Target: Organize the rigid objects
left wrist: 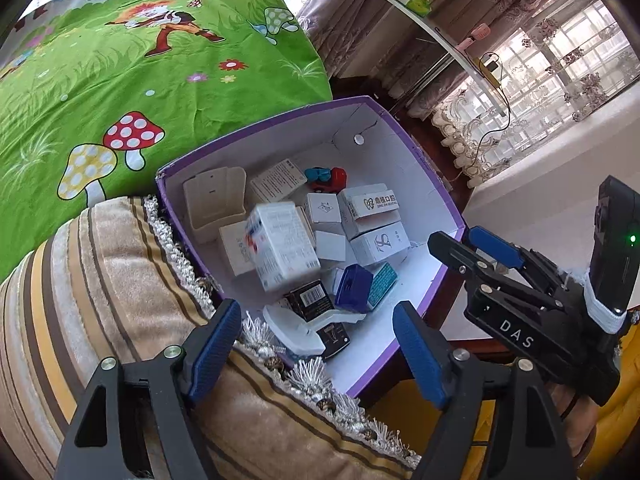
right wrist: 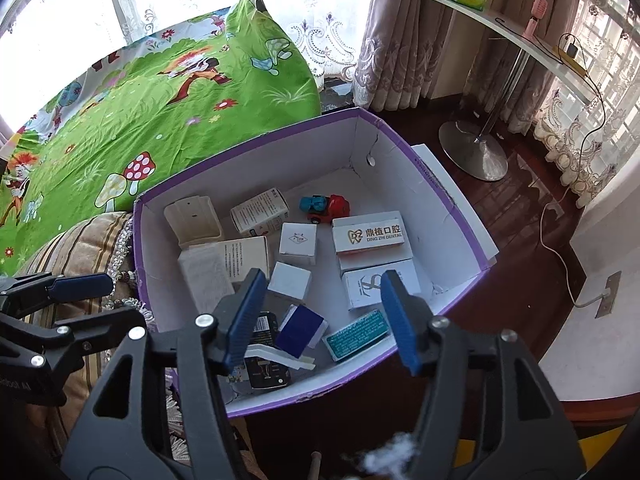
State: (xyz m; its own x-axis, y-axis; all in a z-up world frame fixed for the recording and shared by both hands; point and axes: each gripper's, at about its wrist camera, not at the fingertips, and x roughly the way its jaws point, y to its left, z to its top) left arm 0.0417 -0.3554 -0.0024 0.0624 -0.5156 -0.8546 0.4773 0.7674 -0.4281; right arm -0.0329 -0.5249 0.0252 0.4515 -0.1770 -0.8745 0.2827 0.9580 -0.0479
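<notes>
Both hand-held grippers, left point(left wrist: 318, 344) and right point(right wrist: 322, 316), released w/ nothing held over purple box point(right wrist: 456, 216); white carton point(left wrist: 282, 252) blurred, apparently dropping in; next: fetch another item.

Left gripper point(left wrist: 316, 350), right gripper point(right wrist: 322, 318) — jaws spread, empty.

A purple cardboard box point(right wrist: 452, 216) with a white interior rests partly on a striped, fringed cushion point(left wrist: 120, 280), beside green cartoon mushroom bedding point(left wrist: 120, 80). Small boxes lie inside.
</notes>
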